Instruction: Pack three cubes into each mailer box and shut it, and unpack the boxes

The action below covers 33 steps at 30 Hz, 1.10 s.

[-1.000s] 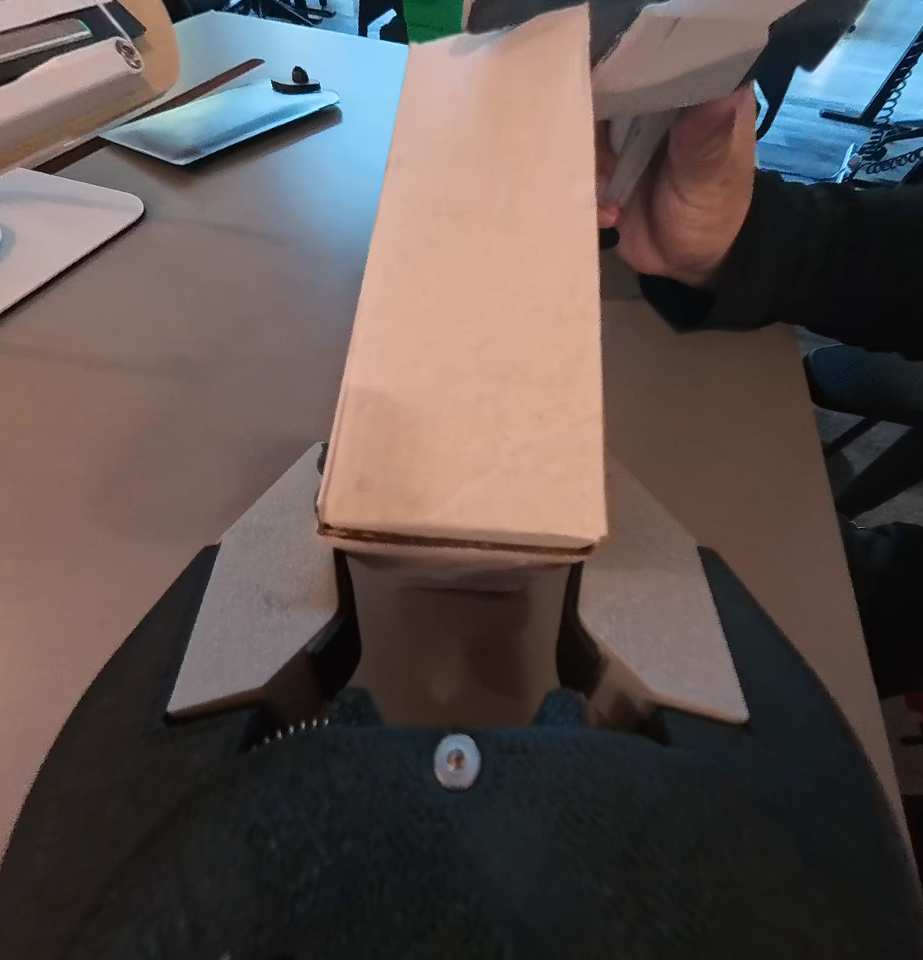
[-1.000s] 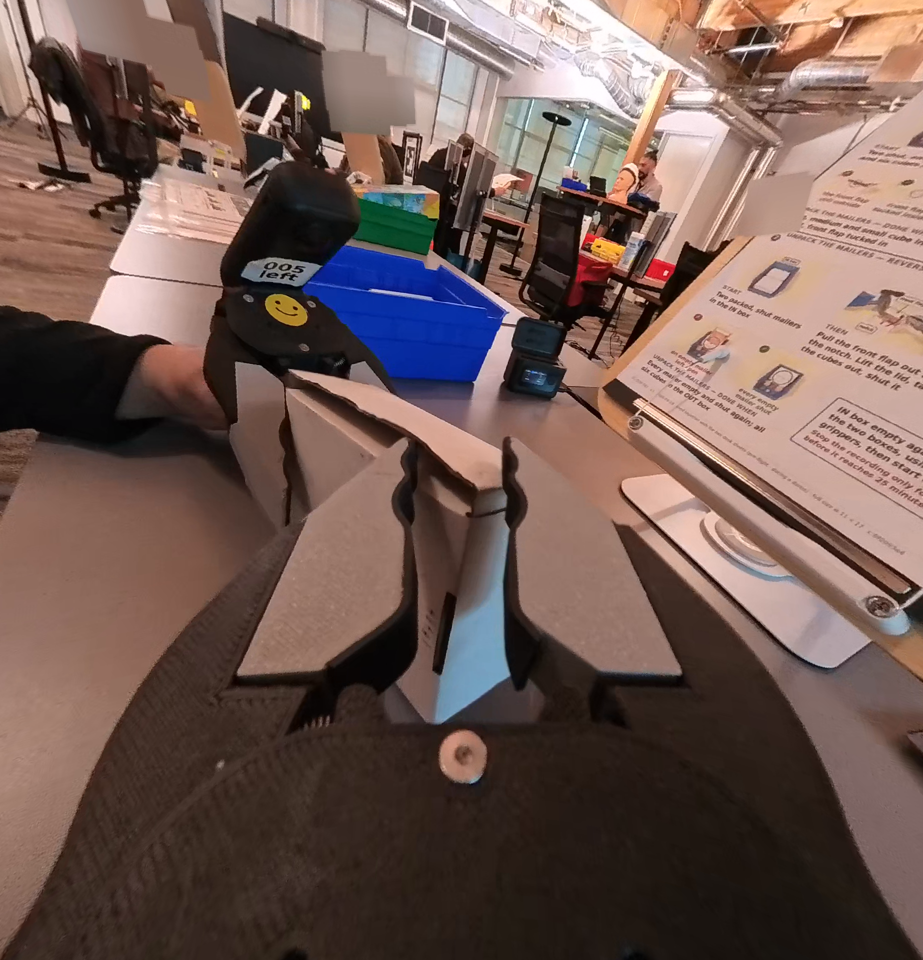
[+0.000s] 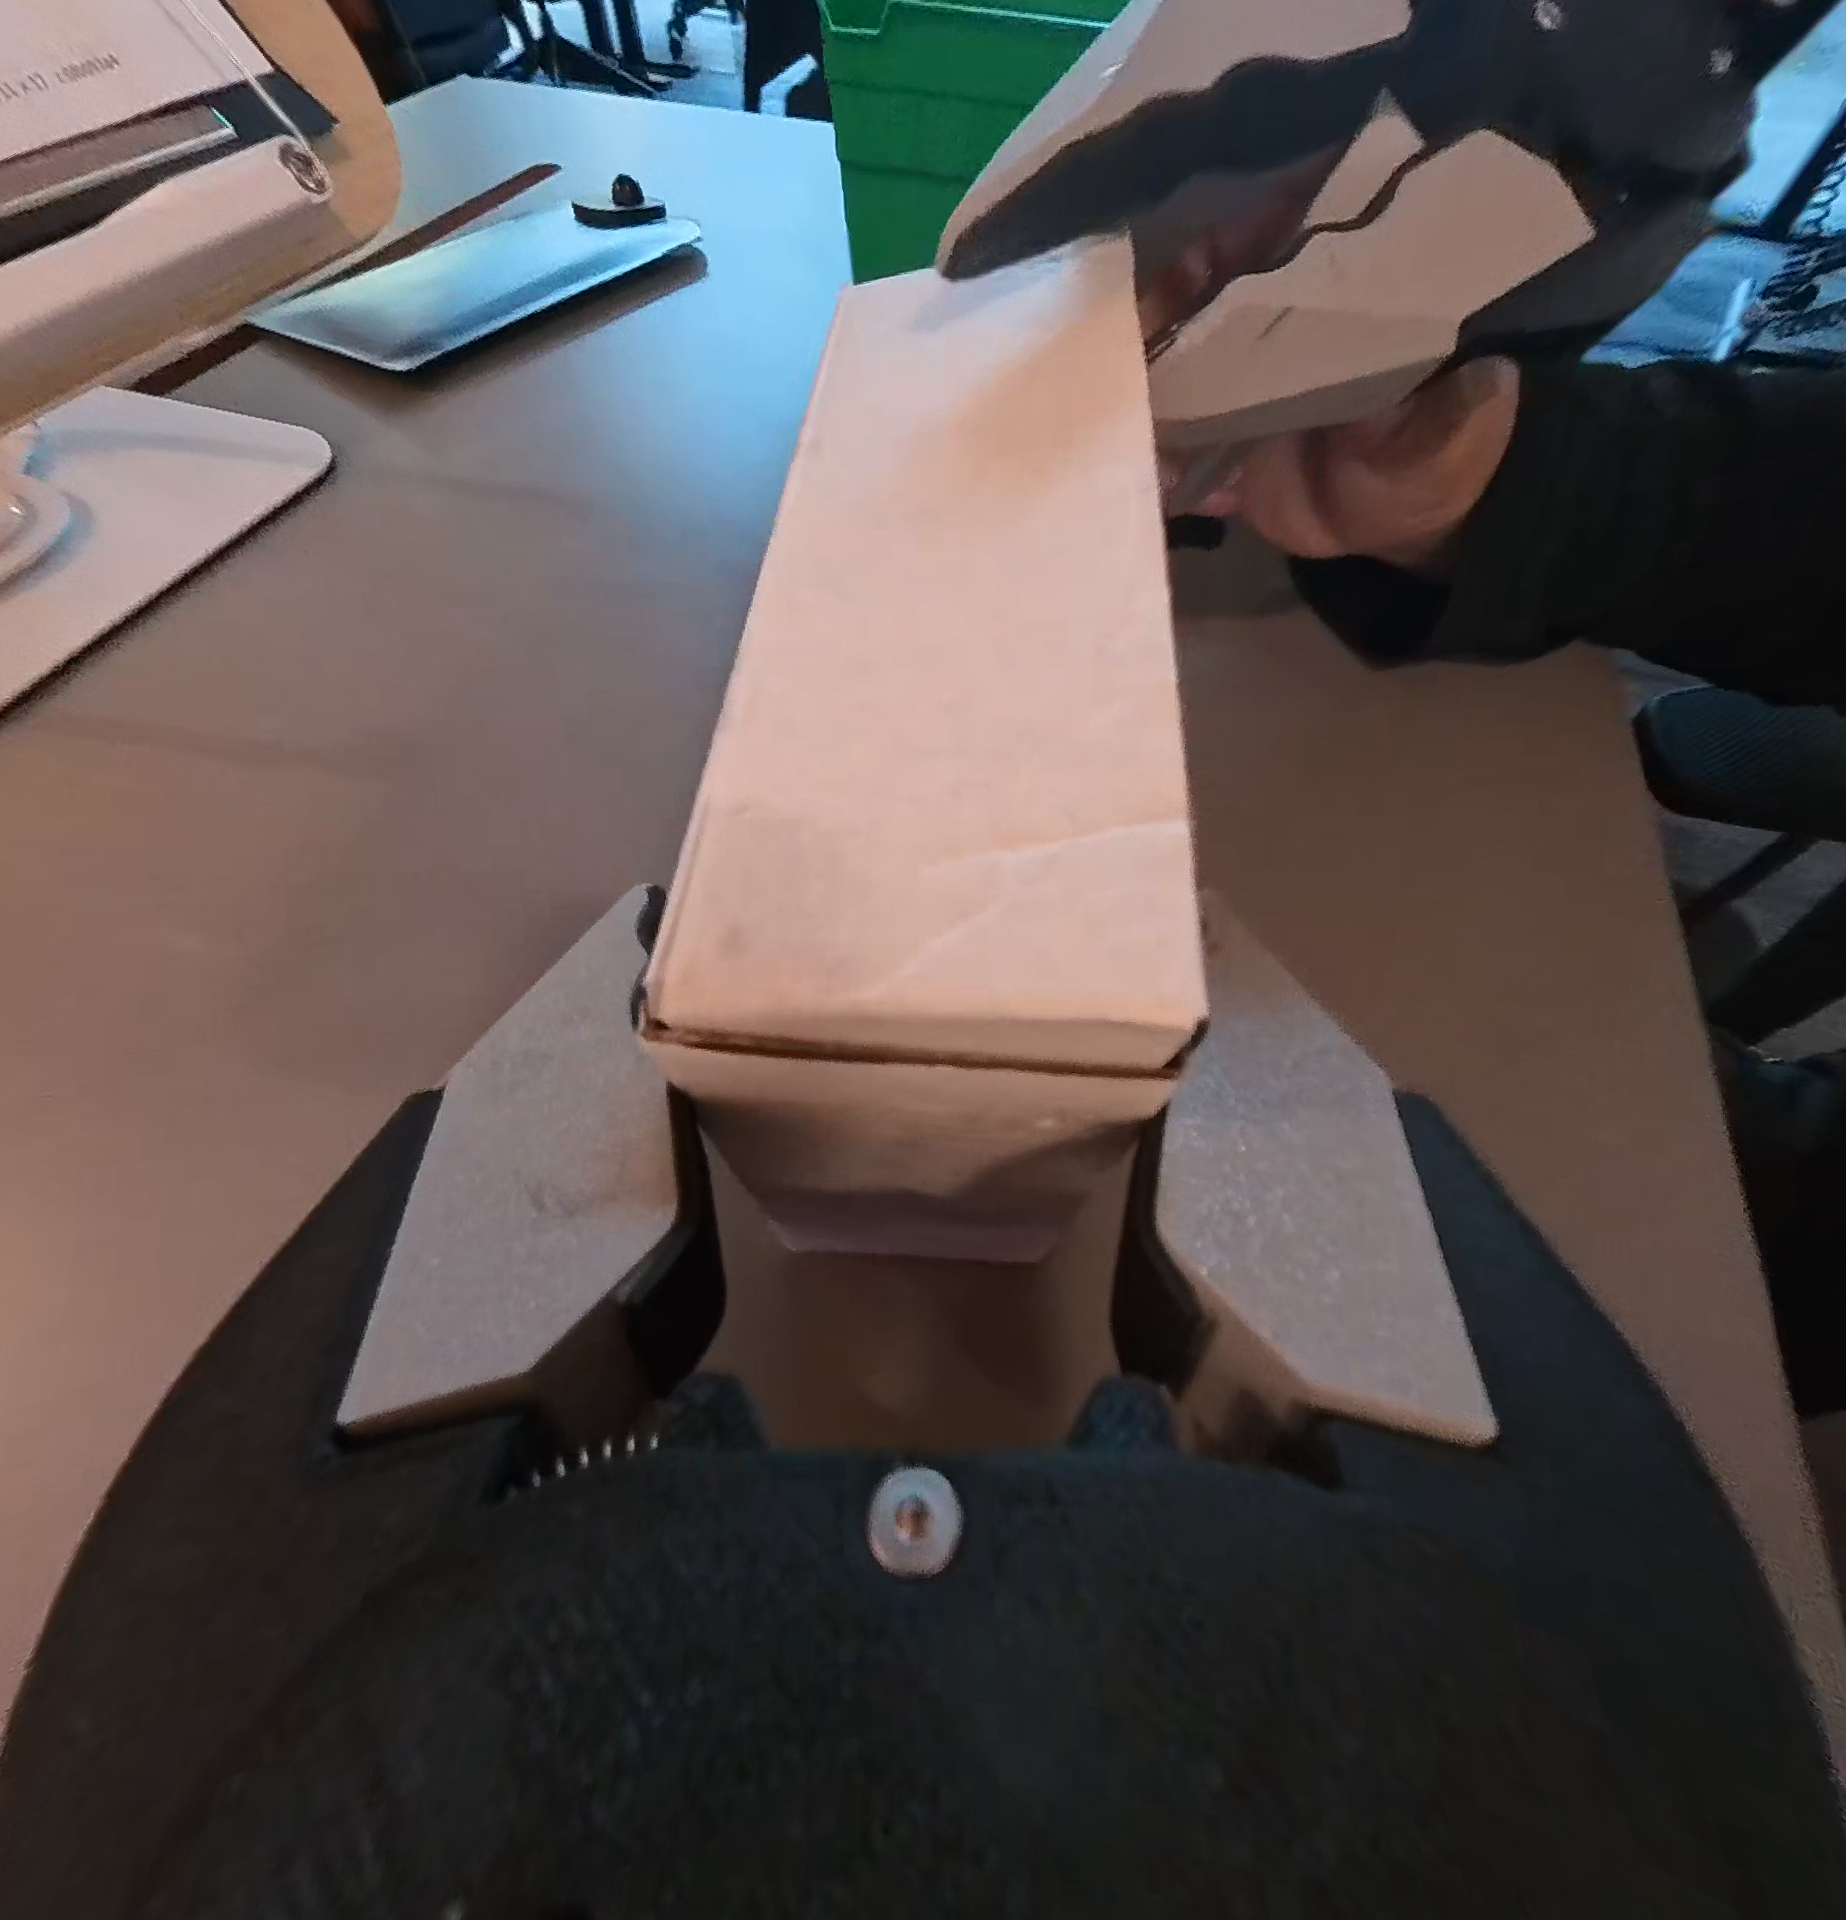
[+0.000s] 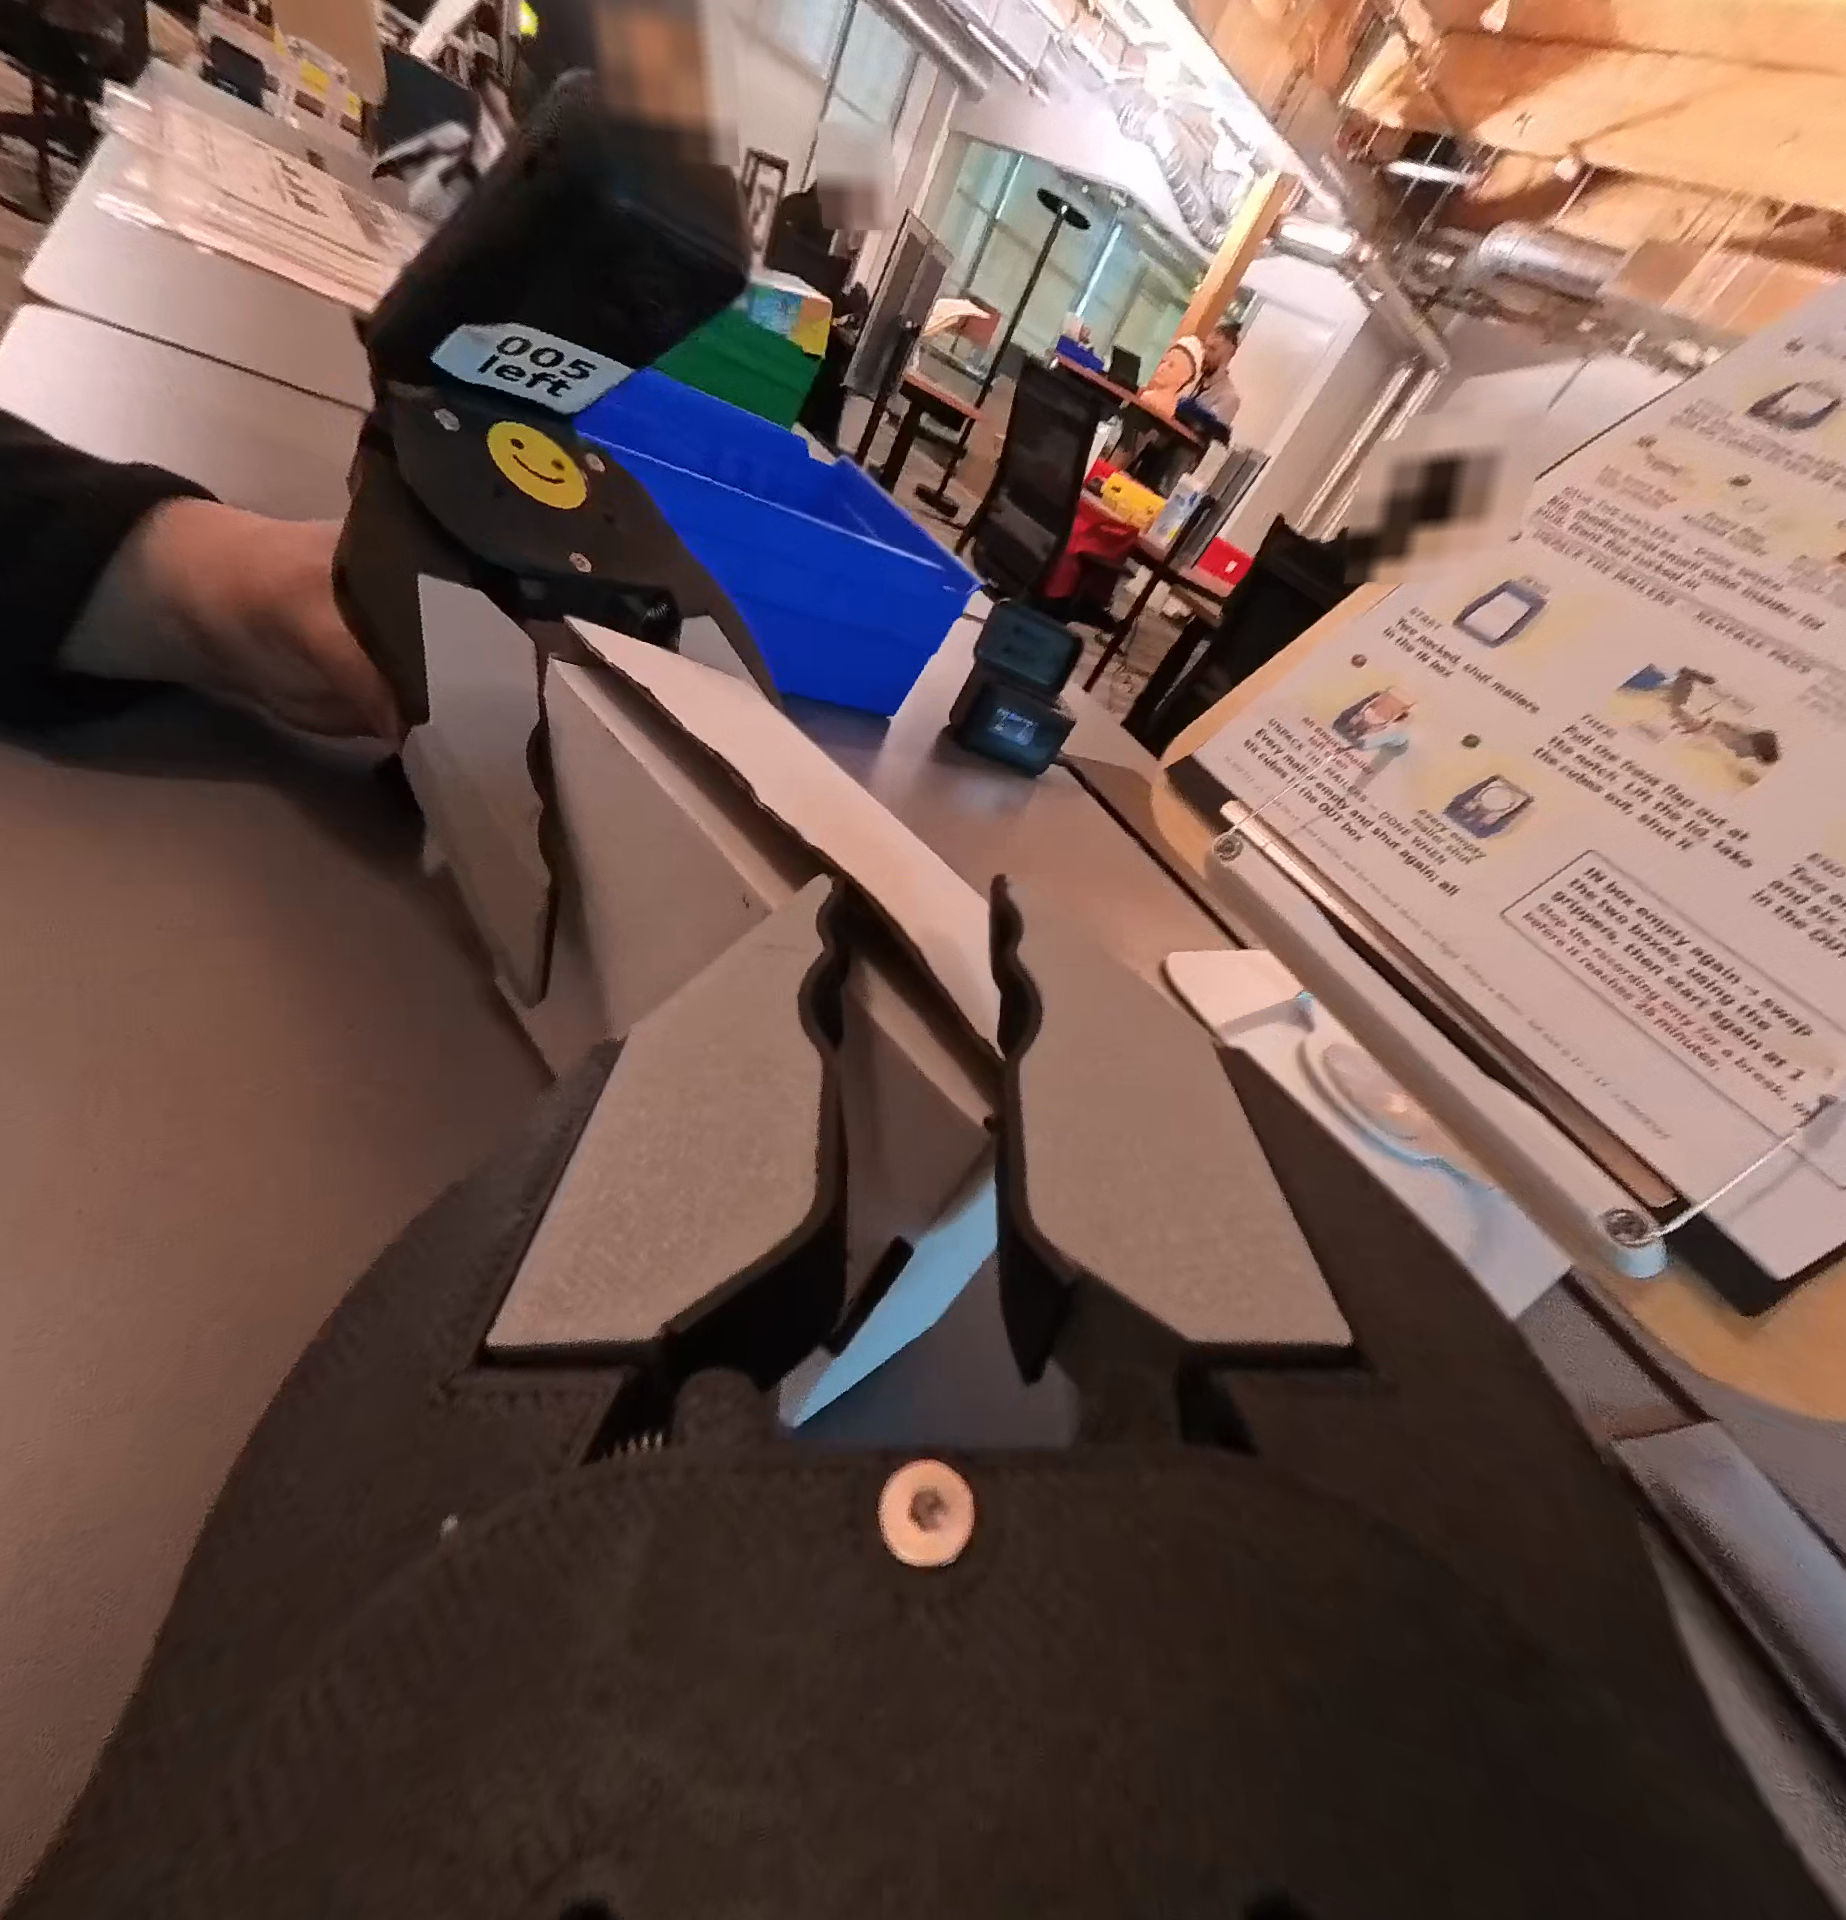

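Observation:
A long pale cardboard mailer box (image 3: 960, 675) lies on the brown table (image 3: 379, 727), pointing away from me. My left gripper (image 3: 924, 914) is shut on its near end, one finger on each side wall. It also shows in the right wrist view (image 4: 586, 707), with a yellow sticker on it. My right gripper (image 4: 914, 904) is shut on the edge of the box's lid flap (image 4: 794, 790) at the far end. In the left wrist view the right gripper (image 3: 1064, 301) sits tilted over that end. No cubes are in view.
A blue bin (image 4: 794, 561) and a green bin (image 3: 929, 135) stand at the table's far side. An instruction sheet on a stand (image 4: 1573, 831) is beside the box. A small black device (image 4: 1012, 696) and a grey flat pad (image 3: 483, 281) lie nearby. Left tips to right tips: about 8 cm.
The right gripper has tilted and shifted at the box's far end, still pinching the flap. The left gripper keeps its hold on the near end.

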Available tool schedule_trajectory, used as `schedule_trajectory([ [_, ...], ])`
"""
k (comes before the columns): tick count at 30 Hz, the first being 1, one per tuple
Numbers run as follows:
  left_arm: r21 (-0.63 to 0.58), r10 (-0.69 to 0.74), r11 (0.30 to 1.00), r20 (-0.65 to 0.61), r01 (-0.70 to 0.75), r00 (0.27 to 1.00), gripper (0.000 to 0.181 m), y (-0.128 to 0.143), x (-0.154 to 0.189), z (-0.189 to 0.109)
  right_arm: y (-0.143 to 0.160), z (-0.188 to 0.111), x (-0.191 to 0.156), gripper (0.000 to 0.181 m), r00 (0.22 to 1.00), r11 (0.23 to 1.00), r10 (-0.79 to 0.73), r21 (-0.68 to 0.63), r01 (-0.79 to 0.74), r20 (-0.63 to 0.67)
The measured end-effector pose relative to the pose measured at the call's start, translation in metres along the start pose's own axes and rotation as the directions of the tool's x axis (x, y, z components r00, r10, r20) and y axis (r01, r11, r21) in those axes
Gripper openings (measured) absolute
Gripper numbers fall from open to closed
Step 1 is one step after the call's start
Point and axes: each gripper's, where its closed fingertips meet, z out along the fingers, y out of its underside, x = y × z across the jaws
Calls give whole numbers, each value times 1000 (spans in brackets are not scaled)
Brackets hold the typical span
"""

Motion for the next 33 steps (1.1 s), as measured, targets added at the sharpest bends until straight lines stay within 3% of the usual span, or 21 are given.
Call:
schedule_trajectory([
  [7,-51,132,991,112,-126,985,95,1,-9,-1,1,-1,1,23,981,985,175,-12,-175,86],
  [15,-118,343,938,171,-326,924,94,-1,-1,3,-23,-14,21,17,972,964,231,125,-234,38],
  [21,-90,406,914,185,-395,895,94,-5,1,4,-28,-18,22,18,980,968,198,150,-201,34],
  [25,-117,567,823,197,-555,800,95,-3,6,6,-36,-21,28,20,978,961,208,184,-205,3],
  [26,-133,623,782,199,-609,757,95,-2,9,7,-35,-24,36,0,972,955,233,196,-222,-37],
  [27,-141,659,751,211,-645,722,95,-2,11,9,-35,-28,43,0,965,947,254,220,-234,-66],
  [33,-135,626,779,220,-612,748,95,-5,13,13,-30,-31,50,0,931,903,366,235,-359,15],
])
